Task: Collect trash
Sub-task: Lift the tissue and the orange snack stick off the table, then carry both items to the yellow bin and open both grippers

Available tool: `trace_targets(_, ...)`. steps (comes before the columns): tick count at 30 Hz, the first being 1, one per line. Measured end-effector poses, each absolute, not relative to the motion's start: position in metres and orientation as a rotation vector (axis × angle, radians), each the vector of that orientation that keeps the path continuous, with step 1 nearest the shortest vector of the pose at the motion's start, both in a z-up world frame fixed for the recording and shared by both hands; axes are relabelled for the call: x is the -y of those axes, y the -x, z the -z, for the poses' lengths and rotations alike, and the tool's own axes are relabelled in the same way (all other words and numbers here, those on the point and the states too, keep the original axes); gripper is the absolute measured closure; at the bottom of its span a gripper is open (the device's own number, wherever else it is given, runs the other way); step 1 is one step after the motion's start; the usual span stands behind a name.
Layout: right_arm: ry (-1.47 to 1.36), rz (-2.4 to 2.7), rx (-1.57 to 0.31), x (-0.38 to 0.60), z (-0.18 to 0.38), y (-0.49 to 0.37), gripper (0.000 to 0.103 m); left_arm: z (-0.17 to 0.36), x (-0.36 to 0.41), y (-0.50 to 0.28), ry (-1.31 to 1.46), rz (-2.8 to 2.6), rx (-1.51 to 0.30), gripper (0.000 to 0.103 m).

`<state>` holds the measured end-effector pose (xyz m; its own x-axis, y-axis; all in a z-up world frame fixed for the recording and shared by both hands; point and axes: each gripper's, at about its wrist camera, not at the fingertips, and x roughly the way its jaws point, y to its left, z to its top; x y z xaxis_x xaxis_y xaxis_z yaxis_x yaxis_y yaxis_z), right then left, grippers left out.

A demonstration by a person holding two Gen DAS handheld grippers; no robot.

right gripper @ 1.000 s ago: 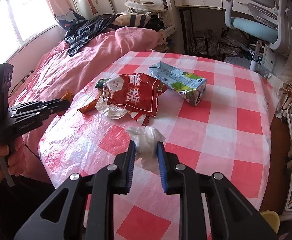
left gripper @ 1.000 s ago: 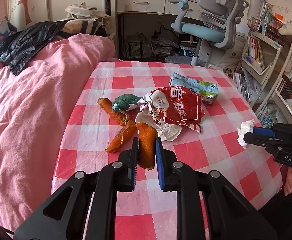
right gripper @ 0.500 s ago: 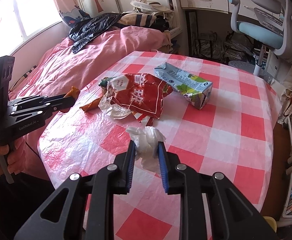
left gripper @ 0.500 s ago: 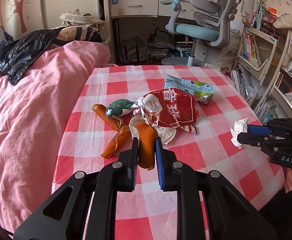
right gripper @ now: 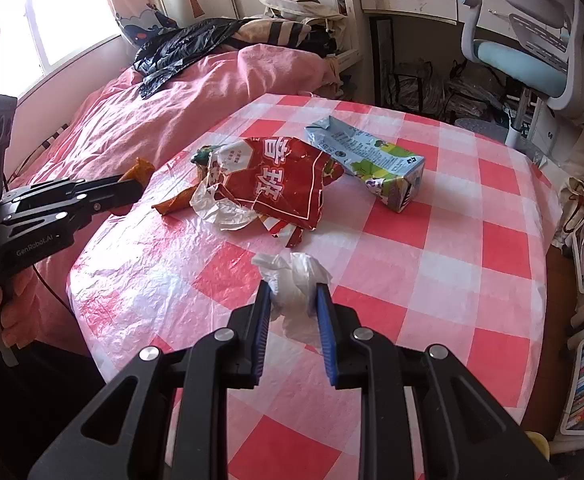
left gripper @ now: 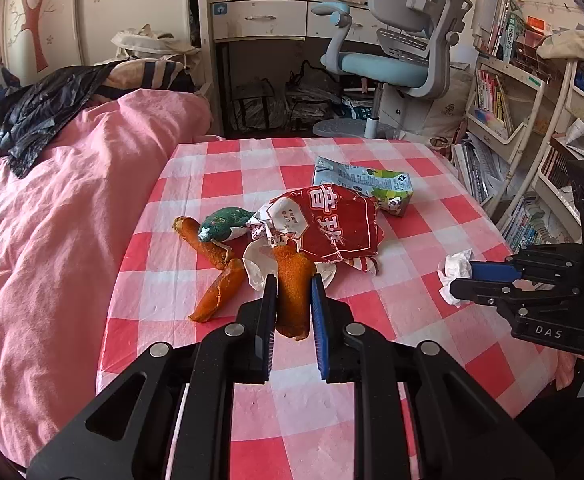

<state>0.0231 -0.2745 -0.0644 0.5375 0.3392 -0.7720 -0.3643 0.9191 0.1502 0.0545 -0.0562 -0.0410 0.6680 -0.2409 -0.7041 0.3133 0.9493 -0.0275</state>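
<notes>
Between the blue pads of the left tool (left gripper: pixel 291 307): one orange peel strip (left gripper: pixel 292 292), pinched along its length and lifted off the cloth. Between the pads of the right tool (right gripper: pixel 293 307): one crumpled white tissue (right gripper: pixel 296 292), likewise pinched and held above the near edge of the surface (right gripper: pixel 472 280), a round top under a red-and-white checked plastic cloth.

Left on the cloth, outward from the left tool:
- second orange peel strip (left gripper: pixel 216 294), lying just left of the held one;
- third orange peel strip (left gripper: pixel 202 240), partly under a crumpled green wrapper (left gripper: pixel 222 224);
- torn white wrapper (left gripper: pixel 258 268), partly under the red bag;
- red snack bag (left gripper: pixel 332 228), torn open and flattened, printed with white characters;
- drink carton (right gripper: pixel 372 160), on its side, touching the far edge of the red bag.

Step in hand, by judgement: both pick-ups are made and carrying away comes next. No bin or open rubbish bag shows in either view; a black plastic bag (right gripper: pixel 180 48) lies crumpled on the pink quilt (left gripper: pixel 52 240) beyond the surface, use unconfirmed. The next move calls for finding a receptacle, bringing each tool over it and releasing, then returning for the five remaining pieces.

Containers: carton and red bag only; contents of neither can be seen.
</notes>
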Motion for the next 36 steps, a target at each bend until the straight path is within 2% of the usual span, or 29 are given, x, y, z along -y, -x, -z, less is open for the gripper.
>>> trace_targets(36,0.055,-0.433,-0.913,0.2666,0.0671,-0.023,0.078,0.0401,0.0648,-0.0526,-0.103,0.335,-0.774,0.087)
